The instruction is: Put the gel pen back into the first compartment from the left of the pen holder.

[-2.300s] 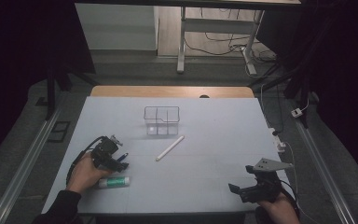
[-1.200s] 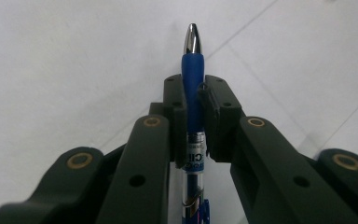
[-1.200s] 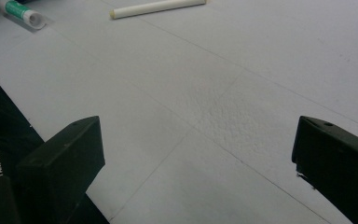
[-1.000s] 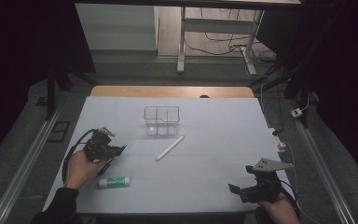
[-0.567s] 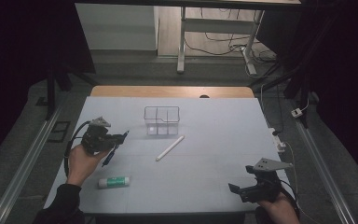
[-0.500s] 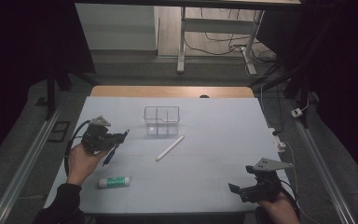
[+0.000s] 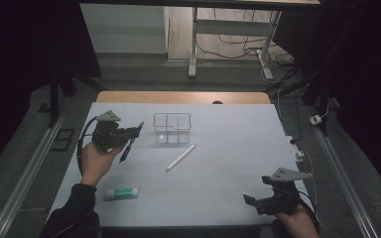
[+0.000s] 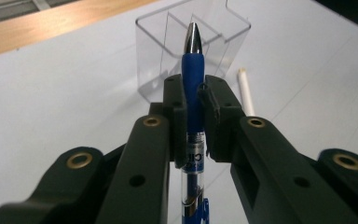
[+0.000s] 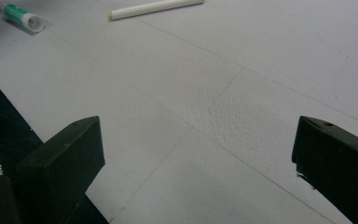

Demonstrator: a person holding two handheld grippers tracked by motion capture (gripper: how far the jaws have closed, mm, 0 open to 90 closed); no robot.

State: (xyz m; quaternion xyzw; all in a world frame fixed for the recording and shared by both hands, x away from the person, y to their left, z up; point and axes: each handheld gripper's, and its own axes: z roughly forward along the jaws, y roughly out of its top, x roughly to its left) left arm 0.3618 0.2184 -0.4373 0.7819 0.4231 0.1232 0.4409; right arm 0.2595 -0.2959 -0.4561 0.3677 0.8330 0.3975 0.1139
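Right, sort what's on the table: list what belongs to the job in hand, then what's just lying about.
In the job:
- blue pen, clamped in the left tool
- clear divided holder, just ahead of the pen

Lying about:
- white stick, flat on the table
- green-labelled tube, near the front edge
- right tool, open, holding nothing

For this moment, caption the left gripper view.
Left gripper clamps a blue pen, tip toward the clear organizer.
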